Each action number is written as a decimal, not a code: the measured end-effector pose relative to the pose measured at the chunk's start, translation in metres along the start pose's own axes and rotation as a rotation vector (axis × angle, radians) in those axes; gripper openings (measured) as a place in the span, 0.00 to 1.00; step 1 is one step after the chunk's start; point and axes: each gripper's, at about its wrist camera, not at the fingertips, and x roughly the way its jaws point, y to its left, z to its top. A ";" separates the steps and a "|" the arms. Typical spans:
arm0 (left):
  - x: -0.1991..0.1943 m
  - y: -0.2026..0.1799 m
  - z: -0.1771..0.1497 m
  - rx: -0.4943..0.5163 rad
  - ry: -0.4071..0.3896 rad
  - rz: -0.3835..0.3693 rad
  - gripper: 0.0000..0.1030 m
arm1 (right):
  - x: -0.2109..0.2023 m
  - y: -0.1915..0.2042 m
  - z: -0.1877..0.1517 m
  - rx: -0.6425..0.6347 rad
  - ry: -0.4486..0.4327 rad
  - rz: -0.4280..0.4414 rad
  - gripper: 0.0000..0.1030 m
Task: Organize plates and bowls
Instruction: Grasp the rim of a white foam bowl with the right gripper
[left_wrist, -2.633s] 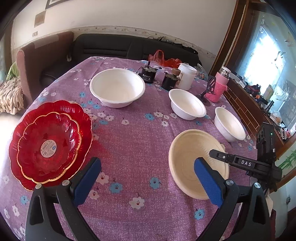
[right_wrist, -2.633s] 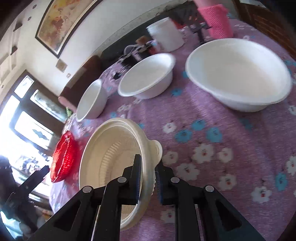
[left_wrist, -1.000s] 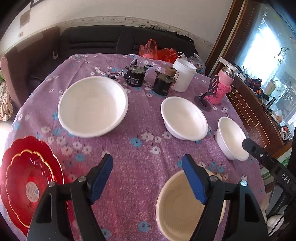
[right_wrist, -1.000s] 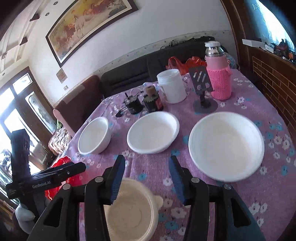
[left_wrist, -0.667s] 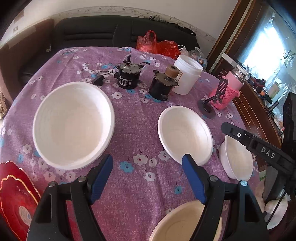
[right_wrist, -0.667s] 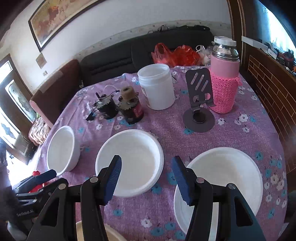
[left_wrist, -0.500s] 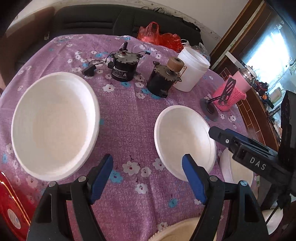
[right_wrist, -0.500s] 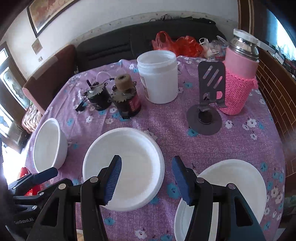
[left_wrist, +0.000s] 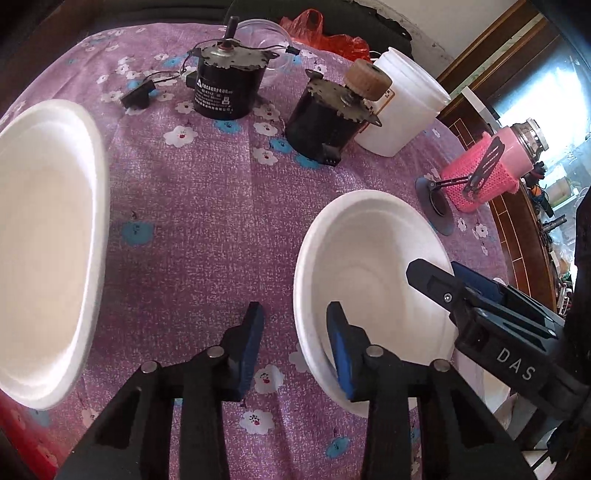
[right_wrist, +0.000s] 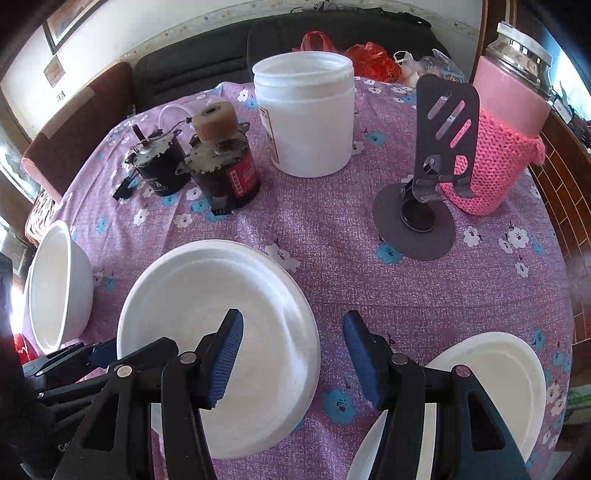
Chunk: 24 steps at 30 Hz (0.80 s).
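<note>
A medium white bowl sits on the purple flowered tablecloth. My left gripper straddles its near-left rim. One blue pad is inside the bowl, the other is outside with cloth showing between it and the wall, and the jaws are closing. My right gripper stands open over the opposite rim, one finger inside and one outside, and shows at the bowl's right in the left wrist view. A large white bowl and a small deep white bowl flank it.
Behind the bowls stand two black motors, a white jar, a dark phone stand and a pink knitted flask. Red plates peek in at the lower left. A dark sofa lies beyond the table.
Both grippers came forward and down onto the medium white bowl. The left jaws narrowed around its rim. The beige bowl and most of the red plates dropped out of view.
</note>
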 end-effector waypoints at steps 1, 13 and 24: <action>0.000 -0.001 0.000 0.003 -0.005 0.004 0.30 | 0.001 0.000 0.000 0.002 0.003 0.001 0.57; -0.002 -0.012 -0.005 0.047 -0.004 -0.010 0.17 | 0.005 0.006 -0.008 0.012 -0.001 -0.018 0.24; -0.056 0.002 -0.032 0.000 -0.083 -0.065 0.17 | -0.043 0.023 -0.028 0.029 -0.079 0.052 0.21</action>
